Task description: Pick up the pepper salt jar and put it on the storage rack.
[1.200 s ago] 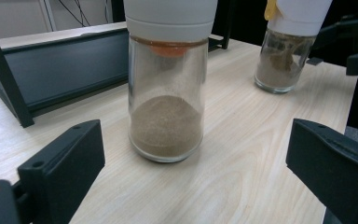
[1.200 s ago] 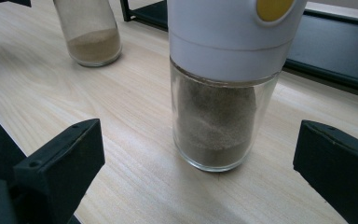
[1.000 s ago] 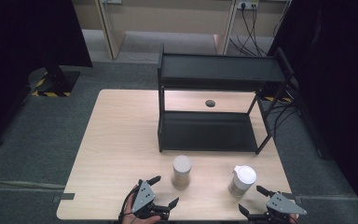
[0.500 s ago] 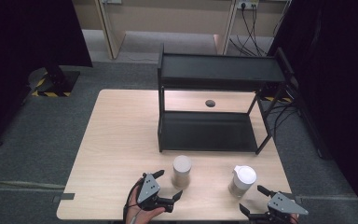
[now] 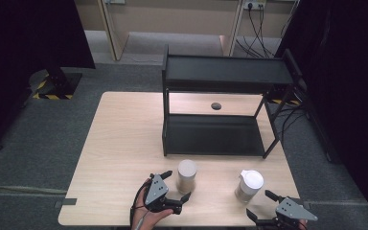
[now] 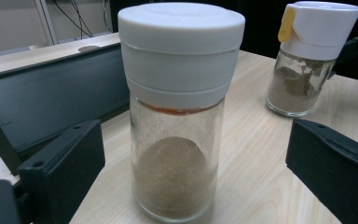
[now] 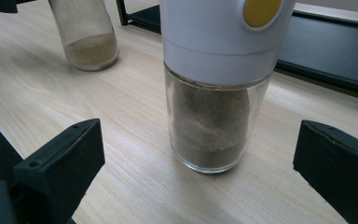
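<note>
I have two jars in front of me on the table (image 5: pixel 120 143). My left gripper (image 5: pixel 176 188) is wide apart, with the round-lid jar (image 6: pixel 179 112) standing right between its jaws. Nothing touches the glass yet. My right gripper (image 5: pixel 261 209) is wide apart too, and the jar with the yellow tab (image 7: pixel 219 79) stands between its jaws, a bit farther ahead. Both jars stand up straight near the front edge of the table, with the black shelf (image 5: pixel 220 103) just behind them.

I think I am about to grab both jars, and that is where it can go bad. The glass is smooth and round, so if I squeeze off to one side, a jar could slip out and spin away. If I push forward too far before I squeeze, a jaw could bump a jar and knock it over. The jars are tall, with big lids on top, so I think they tip easily. The right jar looks closer to one jaw than the other, so that jaw may hit first and shove it sideways.
</note>
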{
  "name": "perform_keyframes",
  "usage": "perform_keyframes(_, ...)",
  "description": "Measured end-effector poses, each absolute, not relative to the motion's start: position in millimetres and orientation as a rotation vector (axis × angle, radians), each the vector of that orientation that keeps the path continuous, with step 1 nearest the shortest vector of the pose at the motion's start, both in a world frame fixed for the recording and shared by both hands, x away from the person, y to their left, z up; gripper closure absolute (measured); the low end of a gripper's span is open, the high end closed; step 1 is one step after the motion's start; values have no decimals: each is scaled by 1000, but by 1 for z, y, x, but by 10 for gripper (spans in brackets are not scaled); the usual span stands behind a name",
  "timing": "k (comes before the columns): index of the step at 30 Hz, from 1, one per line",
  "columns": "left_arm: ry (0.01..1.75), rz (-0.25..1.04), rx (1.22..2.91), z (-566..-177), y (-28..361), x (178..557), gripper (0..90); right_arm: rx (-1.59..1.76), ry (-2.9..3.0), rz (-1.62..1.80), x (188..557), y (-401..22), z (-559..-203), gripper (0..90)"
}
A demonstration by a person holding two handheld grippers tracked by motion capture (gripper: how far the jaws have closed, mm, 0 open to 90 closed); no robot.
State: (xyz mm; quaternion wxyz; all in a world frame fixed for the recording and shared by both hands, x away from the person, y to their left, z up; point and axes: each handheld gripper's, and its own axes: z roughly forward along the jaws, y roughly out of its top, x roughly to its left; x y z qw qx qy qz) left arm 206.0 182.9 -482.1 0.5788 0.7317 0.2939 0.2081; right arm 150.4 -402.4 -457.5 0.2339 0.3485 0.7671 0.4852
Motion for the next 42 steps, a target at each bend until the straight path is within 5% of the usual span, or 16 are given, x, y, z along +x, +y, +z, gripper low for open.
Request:
perform_keyframes(16, 682, 475, 1720, -473, 162, 231, 70, 951, 2098, 1346, 149, -404, -458, 24)
perform_keyframes(30, 678, 488, 1765, -472, 158, 243, 337, 947, 2093, 1355, 149, -405, -458, 25)
perform_keyframes(42, 695, 490, 1719, -464, 159, 234, 351, 949, 2084, 1363, 149, -406, -459, 27)
